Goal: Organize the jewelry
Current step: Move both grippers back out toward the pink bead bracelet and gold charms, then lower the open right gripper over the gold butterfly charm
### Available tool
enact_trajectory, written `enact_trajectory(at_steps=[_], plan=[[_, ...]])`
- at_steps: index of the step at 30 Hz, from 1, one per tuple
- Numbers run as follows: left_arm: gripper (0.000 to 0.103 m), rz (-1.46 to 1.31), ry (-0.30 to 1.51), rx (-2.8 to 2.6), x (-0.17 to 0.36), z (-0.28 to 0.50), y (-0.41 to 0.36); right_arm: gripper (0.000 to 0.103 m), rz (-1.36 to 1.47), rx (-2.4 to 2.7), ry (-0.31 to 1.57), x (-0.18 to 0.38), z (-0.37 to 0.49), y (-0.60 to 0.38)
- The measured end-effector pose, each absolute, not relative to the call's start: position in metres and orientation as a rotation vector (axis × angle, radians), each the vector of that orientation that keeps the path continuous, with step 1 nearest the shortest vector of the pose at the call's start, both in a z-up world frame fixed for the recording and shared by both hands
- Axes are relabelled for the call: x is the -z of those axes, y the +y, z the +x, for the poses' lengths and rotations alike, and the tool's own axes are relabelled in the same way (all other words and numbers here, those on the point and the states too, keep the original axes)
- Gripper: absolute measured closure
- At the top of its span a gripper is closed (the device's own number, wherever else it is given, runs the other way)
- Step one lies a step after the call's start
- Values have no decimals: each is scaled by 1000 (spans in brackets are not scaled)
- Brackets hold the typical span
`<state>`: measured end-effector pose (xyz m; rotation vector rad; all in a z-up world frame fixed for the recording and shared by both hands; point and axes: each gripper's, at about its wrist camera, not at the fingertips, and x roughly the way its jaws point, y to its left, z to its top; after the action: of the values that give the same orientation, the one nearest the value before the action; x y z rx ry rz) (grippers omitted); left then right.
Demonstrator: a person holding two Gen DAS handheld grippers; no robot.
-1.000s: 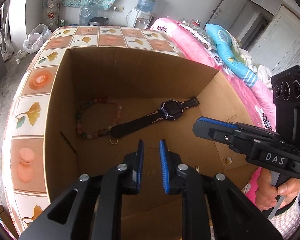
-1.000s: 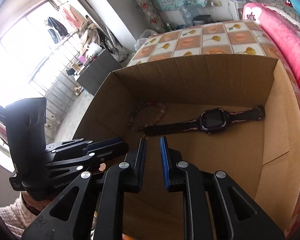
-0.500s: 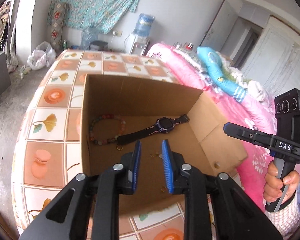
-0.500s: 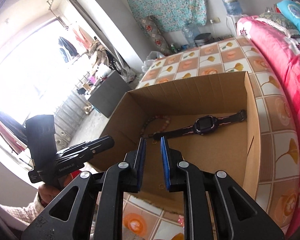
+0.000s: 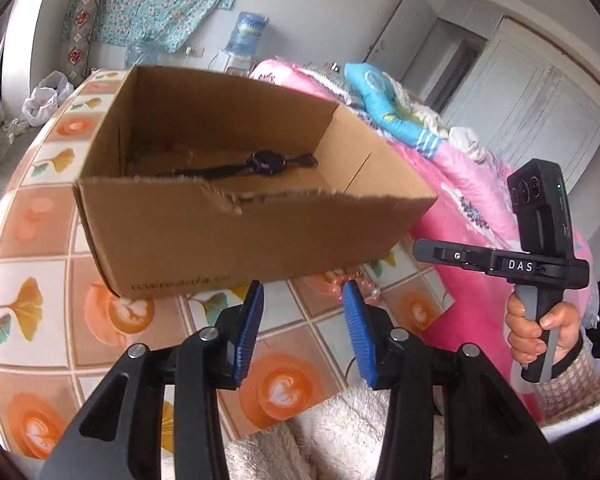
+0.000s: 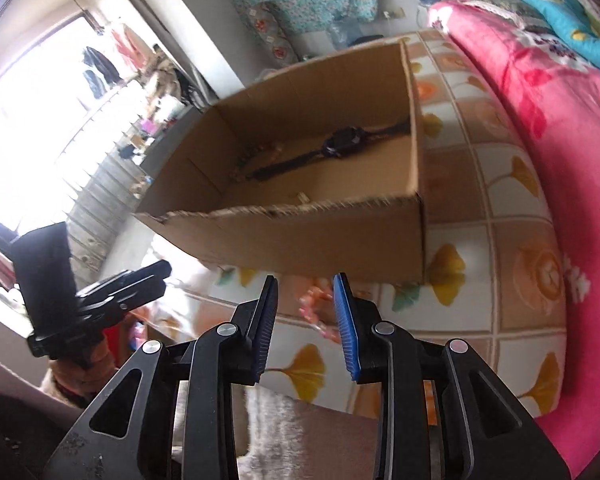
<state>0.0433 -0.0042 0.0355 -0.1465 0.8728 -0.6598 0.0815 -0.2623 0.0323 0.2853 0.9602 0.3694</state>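
black tongs (image 5: pixel 303 328), blue ribbed pads (image 5: pixel 247 332)

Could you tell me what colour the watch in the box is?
Black watch, clearest in the right wrist view.

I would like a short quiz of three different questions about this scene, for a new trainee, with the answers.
1. True or false: the black wristwatch lies inside the brown cardboard box.
2. Does the left hand-held gripper grip anything?
3. The box stands on: A) the pink blanket, B) the tiled cloth with orange and leaf prints, C) the floor.

Key: 1 true; 2 no, its jaws stand apart and empty; 3 B.
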Motion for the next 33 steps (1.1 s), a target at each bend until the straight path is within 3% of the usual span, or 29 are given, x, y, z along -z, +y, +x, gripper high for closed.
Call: enact_trajectory(at_steps=[9, 12, 13, 14, 33], plan=[[63, 38, 934, 608, 4, 42, -53, 77, 226, -285, 1070, 17, 92, -251], [63, 48, 948, 602, 9, 42, -53, 84, 253, -305, 1089, 24, 95, -250], [63, 54, 949, 597, 10, 43, -53, 94, 250, -309, 1090, 25, 96, -249], [63, 56, 949, 594, 11, 43, -52, 96, 244, -309, 1092, 25, 96, -248], [63, -3, 939, 484, 9, 35, -6, 92, 350, -550, 1040, 13, 95, -182]])
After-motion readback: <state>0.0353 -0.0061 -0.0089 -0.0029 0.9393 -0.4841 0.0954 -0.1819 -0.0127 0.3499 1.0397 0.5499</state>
